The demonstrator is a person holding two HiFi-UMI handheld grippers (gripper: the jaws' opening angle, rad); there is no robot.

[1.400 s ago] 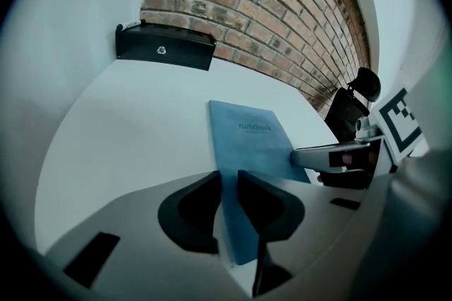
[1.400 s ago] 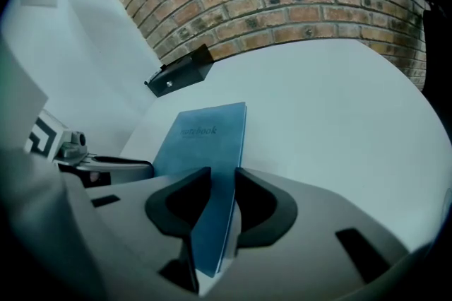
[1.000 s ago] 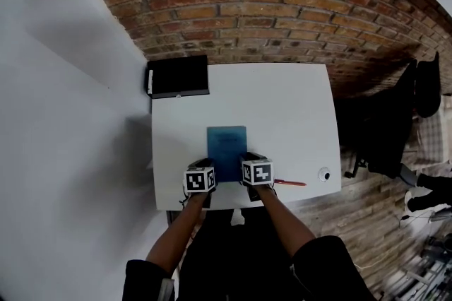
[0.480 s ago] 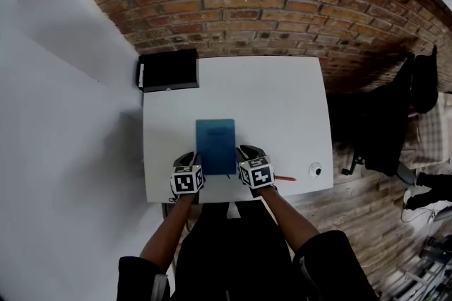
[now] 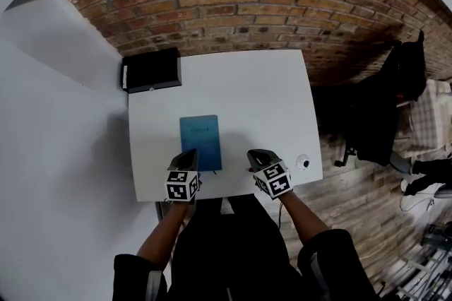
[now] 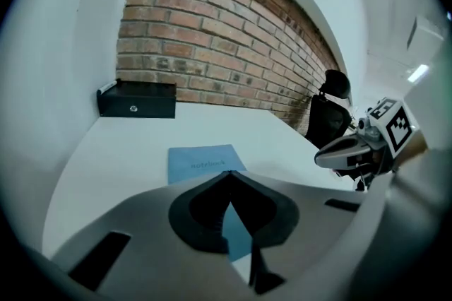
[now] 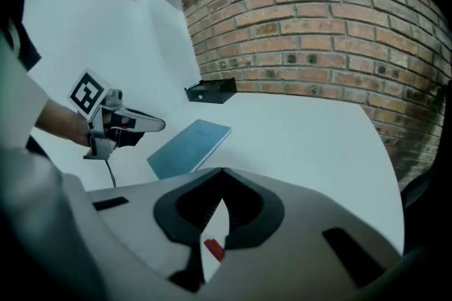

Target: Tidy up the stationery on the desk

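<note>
A blue notebook (image 5: 200, 143) lies flat near the front of the white desk (image 5: 261, 102). My left gripper (image 5: 188, 154) hovers at its near left corner, and the notebook's cover (image 6: 201, 162) shows just past the tips. My right gripper (image 5: 255, 155) is off to the notebook's right, apart from it. Both pairs of jaws have just been closing and now meet with nothing between them. A bit of a red pen (image 7: 213, 249) shows on the desk below the right jaws. It is hidden in the head view.
A black box (image 5: 150, 70) stands at the desk's far left corner against the brick wall. A small round object (image 5: 303, 162) lies near the front right edge. A black chair (image 5: 381, 116) stands to the right of the desk.
Both grippers flanked the notebook's near end before. The right one has moved away to the right and now covers the red pen. The left one has risen a little at the notebook's corner.
</note>
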